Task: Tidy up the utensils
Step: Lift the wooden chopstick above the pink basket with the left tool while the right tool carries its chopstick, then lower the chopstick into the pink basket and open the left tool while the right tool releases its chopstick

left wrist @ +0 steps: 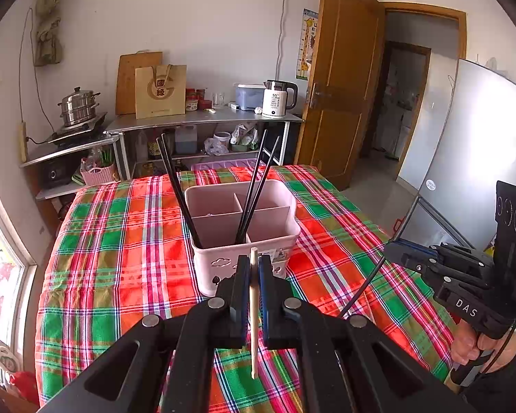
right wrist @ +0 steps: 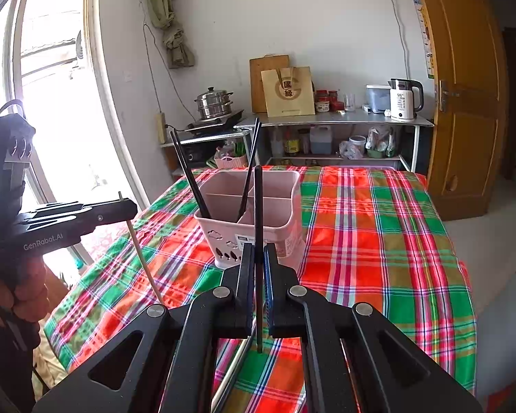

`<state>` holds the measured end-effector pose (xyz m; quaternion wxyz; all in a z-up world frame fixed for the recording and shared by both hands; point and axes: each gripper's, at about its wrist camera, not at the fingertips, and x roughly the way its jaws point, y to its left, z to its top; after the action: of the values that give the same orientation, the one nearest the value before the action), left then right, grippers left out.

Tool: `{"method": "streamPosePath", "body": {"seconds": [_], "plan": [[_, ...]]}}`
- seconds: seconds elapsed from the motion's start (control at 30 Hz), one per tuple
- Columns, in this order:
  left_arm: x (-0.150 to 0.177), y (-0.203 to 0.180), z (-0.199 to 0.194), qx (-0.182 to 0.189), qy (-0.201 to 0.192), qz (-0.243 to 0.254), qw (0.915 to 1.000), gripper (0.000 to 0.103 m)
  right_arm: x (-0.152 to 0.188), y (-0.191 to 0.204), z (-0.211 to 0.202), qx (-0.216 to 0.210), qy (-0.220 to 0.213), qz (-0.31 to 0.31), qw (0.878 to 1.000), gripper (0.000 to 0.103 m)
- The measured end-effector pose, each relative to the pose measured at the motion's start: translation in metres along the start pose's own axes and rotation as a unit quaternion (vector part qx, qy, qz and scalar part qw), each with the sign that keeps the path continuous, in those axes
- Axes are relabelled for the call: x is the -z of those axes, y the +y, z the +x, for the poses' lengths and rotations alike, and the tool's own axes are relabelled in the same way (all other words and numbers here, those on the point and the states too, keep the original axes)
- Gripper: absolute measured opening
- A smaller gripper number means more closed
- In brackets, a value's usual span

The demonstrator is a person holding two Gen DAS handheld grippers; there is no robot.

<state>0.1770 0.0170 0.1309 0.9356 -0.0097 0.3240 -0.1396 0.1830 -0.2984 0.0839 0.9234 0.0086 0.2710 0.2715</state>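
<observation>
Wooden chopstick [left wrist: 254, 309] clenched in my left tool [left wrist: 254, 268], black chopstick [right wrist: 258, 241] gripped in my right tool [right wrist: 258, 258] — both near the pink caddy [left wrist: 244, 241] on the plaid table [left wrist: 120, 258].

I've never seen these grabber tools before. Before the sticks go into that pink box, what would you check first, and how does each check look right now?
1. Left gripper clamps the wooden chopstick: ok.
2. Right gripper clamps the black chopstick: ok.
3. Pink caddy stands upright on the cloth: ok.
4. Free room in its compartments beside the black chopsticks already inside: ok.
5. Held sticks are above the caddy's opening: not ok, both are short of it.
6. Which compartment suits the wooden one: cannot tell.
</observation>
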Motion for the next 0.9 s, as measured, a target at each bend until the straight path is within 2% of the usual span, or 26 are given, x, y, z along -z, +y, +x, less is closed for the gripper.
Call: {"method": "streamPosePath", "body": {"seconds": [0.37,0.63,0.9], "plan": [[-0.017,0.009,0.002,0.013,0.003,-0.014,0.9998,0.005,-0.021,0.01,-0.002,-0.013,-0.023,-0.013,1.0,0.005],[-0.058,0.024,0.005,0.002,-0.016,-0.027,0.9995,0.005,-0.053,0.016,0.013,-0.028,-0.046,-0.012,0.998,0.005],[-0.107,0.037,0.0,-0.005,-0.059,-0.035,0.9976,0.005,-0.089,0.02,0.023,-0.046,-0.078,-0.002,0.996,0.005]]}}
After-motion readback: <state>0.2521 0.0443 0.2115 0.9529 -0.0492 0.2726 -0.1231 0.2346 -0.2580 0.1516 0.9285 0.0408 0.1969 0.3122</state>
